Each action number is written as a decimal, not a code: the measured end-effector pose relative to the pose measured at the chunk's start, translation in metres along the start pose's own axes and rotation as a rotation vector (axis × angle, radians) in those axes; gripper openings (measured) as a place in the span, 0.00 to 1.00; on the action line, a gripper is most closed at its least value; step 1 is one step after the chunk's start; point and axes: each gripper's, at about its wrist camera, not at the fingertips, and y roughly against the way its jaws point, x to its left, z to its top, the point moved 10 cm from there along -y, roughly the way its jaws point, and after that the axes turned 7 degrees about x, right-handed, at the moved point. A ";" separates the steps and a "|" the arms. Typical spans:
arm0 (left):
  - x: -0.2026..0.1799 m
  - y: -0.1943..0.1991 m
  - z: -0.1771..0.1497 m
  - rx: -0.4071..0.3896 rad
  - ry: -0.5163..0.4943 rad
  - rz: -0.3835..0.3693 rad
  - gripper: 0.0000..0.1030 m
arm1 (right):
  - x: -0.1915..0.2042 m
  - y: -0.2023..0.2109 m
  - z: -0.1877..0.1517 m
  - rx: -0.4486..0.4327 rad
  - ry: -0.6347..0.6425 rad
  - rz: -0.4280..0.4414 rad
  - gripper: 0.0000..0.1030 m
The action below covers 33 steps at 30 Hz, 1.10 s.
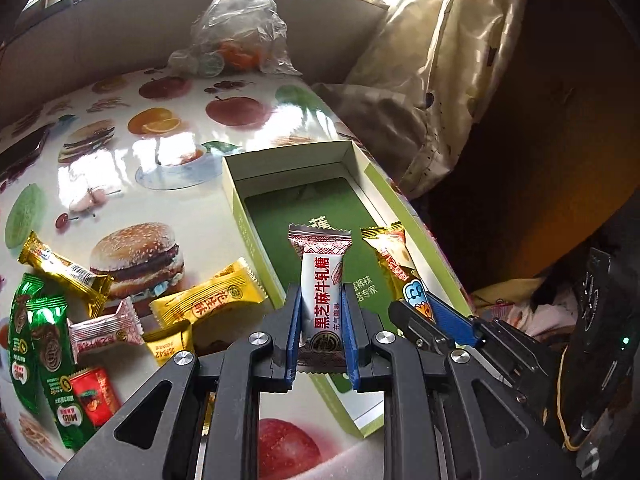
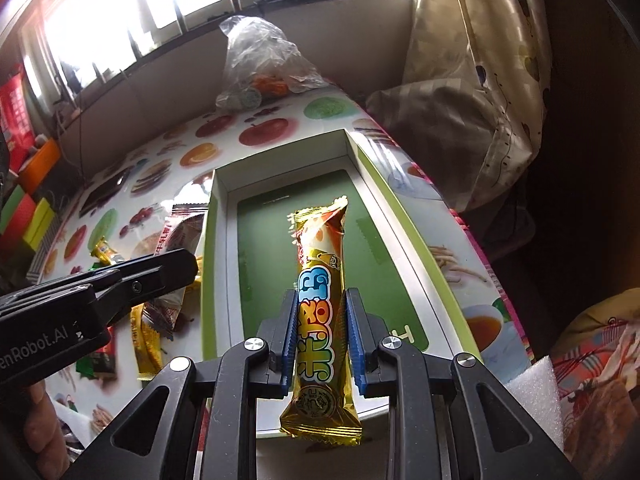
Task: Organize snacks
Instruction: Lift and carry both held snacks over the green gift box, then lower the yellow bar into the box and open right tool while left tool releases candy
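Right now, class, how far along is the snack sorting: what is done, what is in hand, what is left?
Done: nothing lies in the green box yet; its floor looks bare. In hand: the left gripper is clamped on a white candy and the right gripper on a gold snack bar, both over the box. Left: the loose snacks on the table beside it.

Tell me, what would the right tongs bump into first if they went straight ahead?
Probably the box: the right tongs, gripping a gold bar, point at its green floor. Depth is unclear.
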 end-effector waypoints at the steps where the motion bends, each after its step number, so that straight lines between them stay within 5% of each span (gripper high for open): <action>1: -0.001 -0.004 0.001 0.007 0.003 -0.002 0.19 | -0.002 -0.002 0.001 0.000 -0.001 -0.001 0.21; 24: -0.009 -0.052 -0.008 0.109 0.007 -0.008 0.19 | -0.027 -0.027 0.002 0.034 -0.003 -0.064 0.21; 33: -0.011 -0.055 -0.008 0.119 -0.001 -0.014 0.20 | -0.032 -0.026 -0.001 0.035 -0.022 -0.069 0.31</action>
